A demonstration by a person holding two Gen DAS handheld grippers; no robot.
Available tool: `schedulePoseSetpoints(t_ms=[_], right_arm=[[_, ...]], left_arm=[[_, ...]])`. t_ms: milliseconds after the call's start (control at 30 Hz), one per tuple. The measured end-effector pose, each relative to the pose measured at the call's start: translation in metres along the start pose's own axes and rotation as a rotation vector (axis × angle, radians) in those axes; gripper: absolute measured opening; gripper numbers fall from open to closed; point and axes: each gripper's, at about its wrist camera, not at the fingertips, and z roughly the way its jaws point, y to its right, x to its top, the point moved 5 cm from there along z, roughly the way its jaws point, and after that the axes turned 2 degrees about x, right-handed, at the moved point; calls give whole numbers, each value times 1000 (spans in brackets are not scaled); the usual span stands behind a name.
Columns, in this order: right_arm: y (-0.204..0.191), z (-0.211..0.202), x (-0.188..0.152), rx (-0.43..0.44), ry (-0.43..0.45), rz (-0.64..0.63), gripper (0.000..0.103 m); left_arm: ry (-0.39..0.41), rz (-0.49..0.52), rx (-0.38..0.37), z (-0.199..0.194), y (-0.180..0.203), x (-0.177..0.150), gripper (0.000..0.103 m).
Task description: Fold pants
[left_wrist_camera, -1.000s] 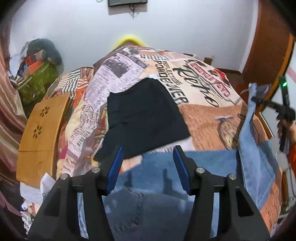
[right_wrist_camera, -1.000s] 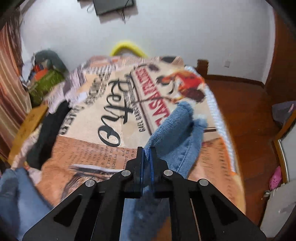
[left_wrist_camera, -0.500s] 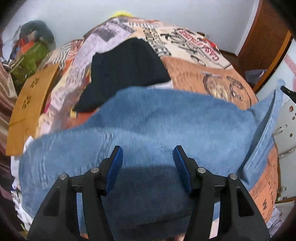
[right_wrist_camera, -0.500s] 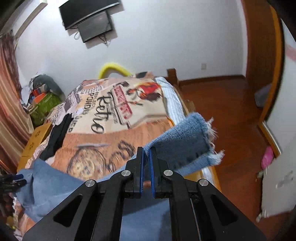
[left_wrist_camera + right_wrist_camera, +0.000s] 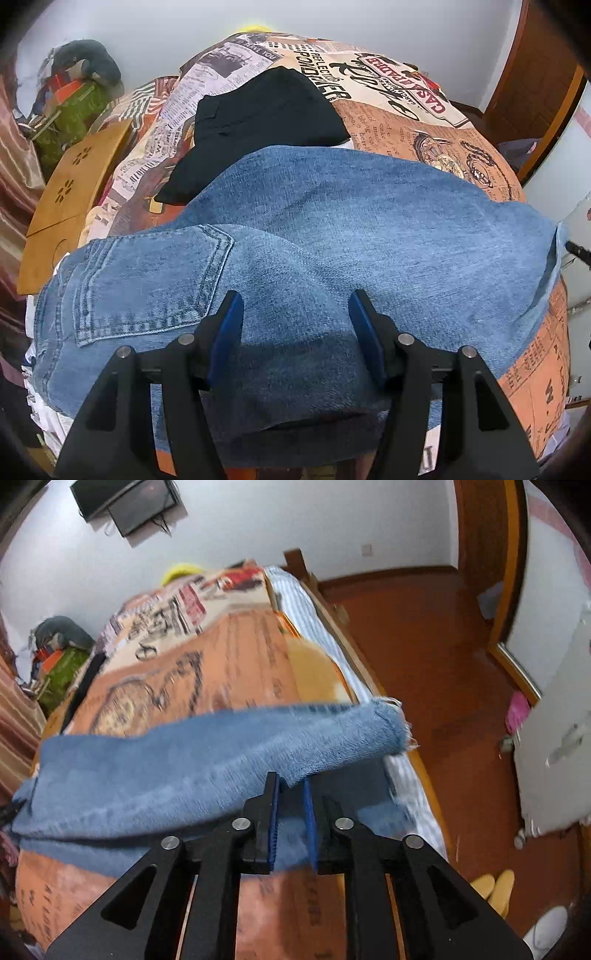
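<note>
Left wrist view: blue jeans (image 5: 332, 229) lie across the lower half of the frame on the printed bedspread (image 5: 424, 122), back pocket at lower left. Left gripper (image 5: 295, 325) jaws wide open above the denim, holding nothing. Black garment (image 5: 258, 118) lies upper centre, just beyond the jeans. Right wrist view: right gripper (image 5: 291, 805) jaws slightly parted, the frayed hem just ahead; contact unclear.

Soft, even room light, no glare. The left gripper (image 5: 295, 328) casts a dim shadow on the sharp jeans (image 5: 332, 229). The right wrist view is motion-smeared across the bedspread (image 5: 207, 672). Edges bend and darken.
</note>
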Motion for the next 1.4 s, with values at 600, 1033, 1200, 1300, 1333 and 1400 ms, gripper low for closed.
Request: schedulePoseSetpoints(t_ms=[600, 1033, 1200, 1300, 1333, 1400], right_arm=[[-32, 20, 38, -2, 44, -124, 37], [-7, 30, -11, 5, -116, -154, 37], [14, 15, -21, 4, -131, -85, 42], [2, 5, -13, -61, -115, -139, 42], [-5, 3, -8, -70, -101, -156, 42], [-26, -10, 3, -59, -60, -203, 42]], left_arm=[[60, 142, -66, -9, 92, 50, 60], [-2, 161, -109, 19, 131, 22, 60], [14, 144, -117, 11, 130, 23, 60], [71, 127, -110, -8, 122, 27, 60], [103, 120, -98, -19, 116, 30, 60], [159, 105, -78, -40, 100, 36, 60]])
